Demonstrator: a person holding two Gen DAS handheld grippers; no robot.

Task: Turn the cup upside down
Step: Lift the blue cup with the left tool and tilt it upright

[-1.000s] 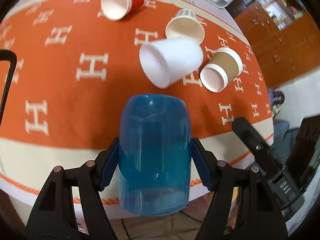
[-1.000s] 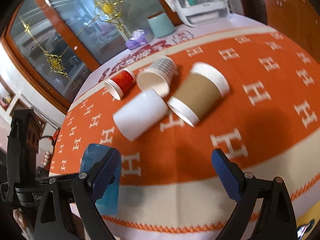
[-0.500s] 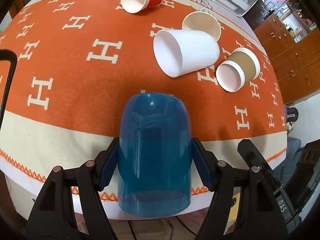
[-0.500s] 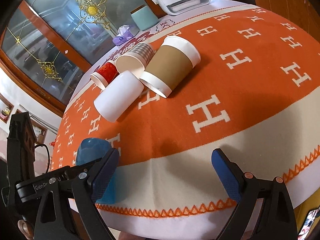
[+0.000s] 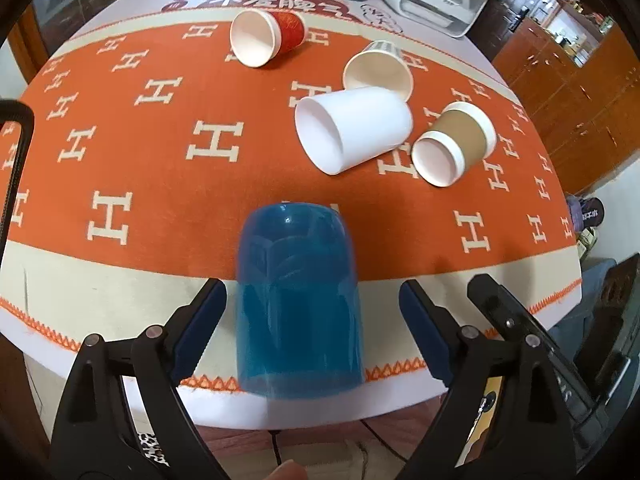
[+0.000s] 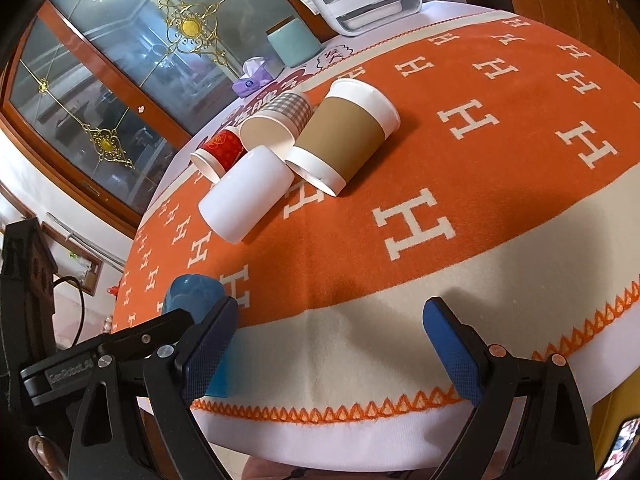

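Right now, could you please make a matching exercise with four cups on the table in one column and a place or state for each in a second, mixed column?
Cups:
1. blue cup
2. white cup
3. brown-sleeved cup
4. red cup

Place or state:
A. lies apart from the others, at the far side of the blanket
B. stands upside down between the open fingers of the left tool
C. lies on its side, nearest the table's right edge
D. lies on its side, in front of the checked cup

Pairs: 1-B, 2-D, 3-C, 4-A

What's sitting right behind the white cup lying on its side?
Behind the white cup lies a checked paper cup, also on its side, apparently touching it. The white cup covers the checked cup's lower rim, so the contact itself is hidden.
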